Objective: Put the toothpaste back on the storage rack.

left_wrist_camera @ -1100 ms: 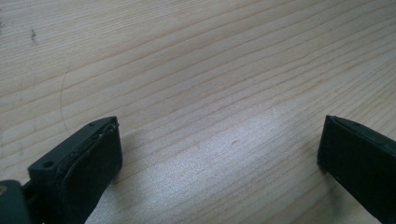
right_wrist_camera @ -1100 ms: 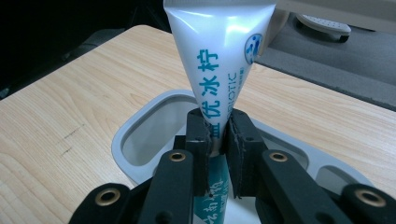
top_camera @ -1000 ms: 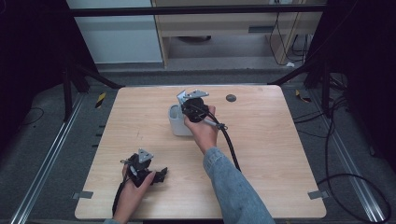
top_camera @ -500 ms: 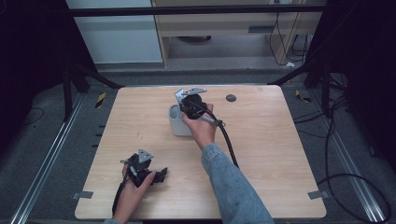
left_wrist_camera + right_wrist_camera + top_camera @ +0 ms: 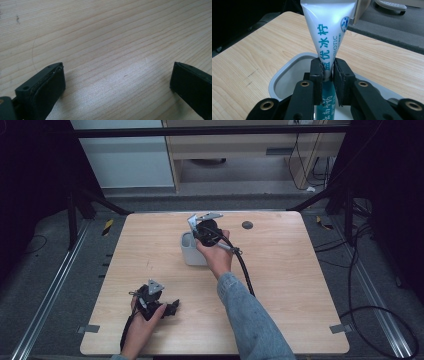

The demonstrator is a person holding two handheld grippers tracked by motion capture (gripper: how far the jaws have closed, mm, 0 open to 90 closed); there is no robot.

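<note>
Near the table's (image 5: 300, 285) front edge, toward its front left corner, the left hand-held gripper (image 5: 165, 308) rested on the wood in the person's left hand (image 5: 141, 322). In the left gripper view its two jaws stood wide apart, released, with nothing but bare wood grain between them (image 5: 117, 82). The whole front right part of the table lay open, crossed only by the person's right forearm in a blue denim sleeve (image 5: 250, 315) and the black cable (image 5: 245, 270) trailing from the right hand-held gripper.

Farther in, at about the middle of the table and somewhat toward the far edge, stood one pale grey container (image 5: 192, 251) with rounded corners, open at the top. The right hand-held gripper (image 5: 200, 231) hung over it, held in the right hand (image 5: 217, 256). In the right gripper view, its jaws were clenched on one white tube (image 5: 329, 32) with teal lettering, gripping it at its narrow part; the tube stood upright, its lower end down inside the container's rim (image 5: 287, 67) and its broad flat end rising above the jaws.

Beyond that, near the far edge, one small dark round spot (image 5: 247, 225) lay on the wood, well apart from the container. The left and right edges of the table had open room along them.
</note>
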